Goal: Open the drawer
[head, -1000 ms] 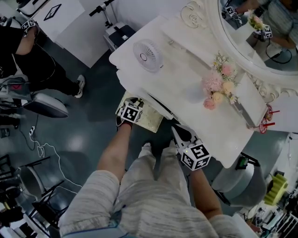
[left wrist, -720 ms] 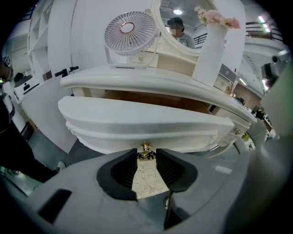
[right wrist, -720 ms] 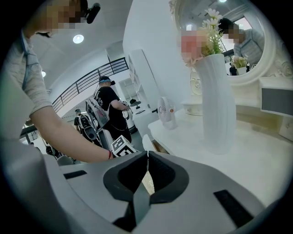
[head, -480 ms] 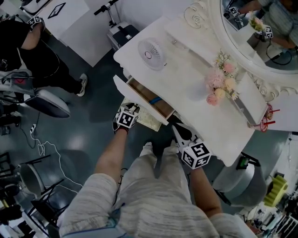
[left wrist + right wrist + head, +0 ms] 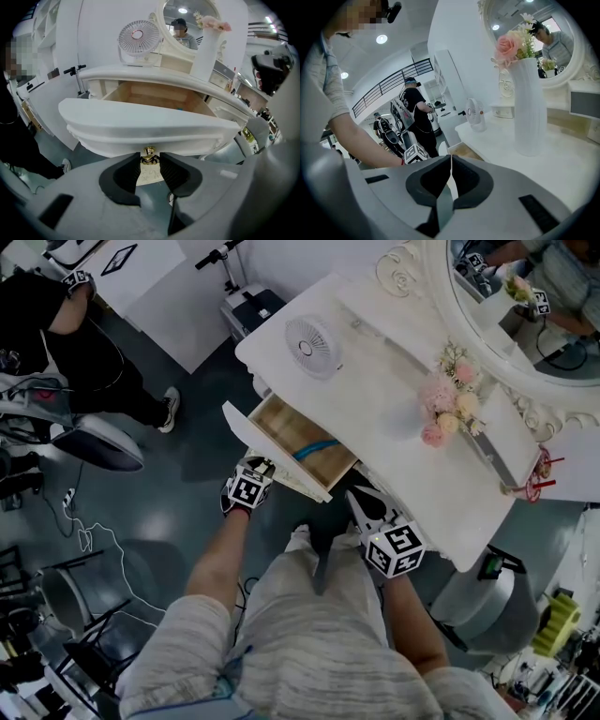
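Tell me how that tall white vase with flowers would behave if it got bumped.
The vase is tall and narrow, with flowers on top, so it would probably tip rather than slide. It looks like ceramic, so likely rigid, breakable and somewhat slippery on the smooth dresser top.

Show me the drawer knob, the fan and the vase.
drawer knob [image 5: 149, 154], left gripper view, brass stem.
fan [image 5: 311, 336], head view, front grille.
vase [image 5: 528, 103], right gripper view, mid-body.
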Available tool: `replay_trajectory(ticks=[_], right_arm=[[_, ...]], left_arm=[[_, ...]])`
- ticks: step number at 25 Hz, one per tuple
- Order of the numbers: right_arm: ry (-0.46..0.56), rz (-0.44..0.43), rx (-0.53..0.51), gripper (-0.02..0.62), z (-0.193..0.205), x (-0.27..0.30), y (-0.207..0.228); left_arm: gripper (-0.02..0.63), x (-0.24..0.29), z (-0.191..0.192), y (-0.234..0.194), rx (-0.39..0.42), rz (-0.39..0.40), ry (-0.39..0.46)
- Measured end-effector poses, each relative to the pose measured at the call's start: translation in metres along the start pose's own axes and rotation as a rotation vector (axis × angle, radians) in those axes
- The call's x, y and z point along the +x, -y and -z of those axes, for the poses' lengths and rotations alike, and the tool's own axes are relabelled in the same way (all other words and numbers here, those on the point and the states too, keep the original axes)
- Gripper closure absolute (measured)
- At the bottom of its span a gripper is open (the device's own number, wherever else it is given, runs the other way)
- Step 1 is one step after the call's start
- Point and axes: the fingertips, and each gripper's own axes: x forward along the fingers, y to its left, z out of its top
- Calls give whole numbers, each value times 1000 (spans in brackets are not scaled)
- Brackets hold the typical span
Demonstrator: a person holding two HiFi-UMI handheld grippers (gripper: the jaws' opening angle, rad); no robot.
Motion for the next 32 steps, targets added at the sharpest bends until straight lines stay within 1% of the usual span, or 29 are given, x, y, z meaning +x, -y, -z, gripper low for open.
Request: replay_trajectory(ticks=[4, 8, 19, 24, 27, 32], right_arm=[[1, -5, -2, 586, 0, 1, -5], [3, -9, -9, 585, 0, 3, -11], [-7, -19, -19, 585, 2, 4, -27], [-11, -23, -23, 585, 5, 4, -33], [-13, -26, -26, 586, 6, 4, -36], [-14, -21, -28, 585, 7, 2, -39]], left_arm=[[470, -8, 13, -1, 2, -1, -23], [471, -15, 22, 0, -5, -3, -17], [471, -35, 51, -4, -20, -6, -35], [471, -41, 56, -4, -23, -1, -24], [471, -42, 58, -2, -32, -6, -35], [471, -39, 59, -5, -23, -11, -31]])
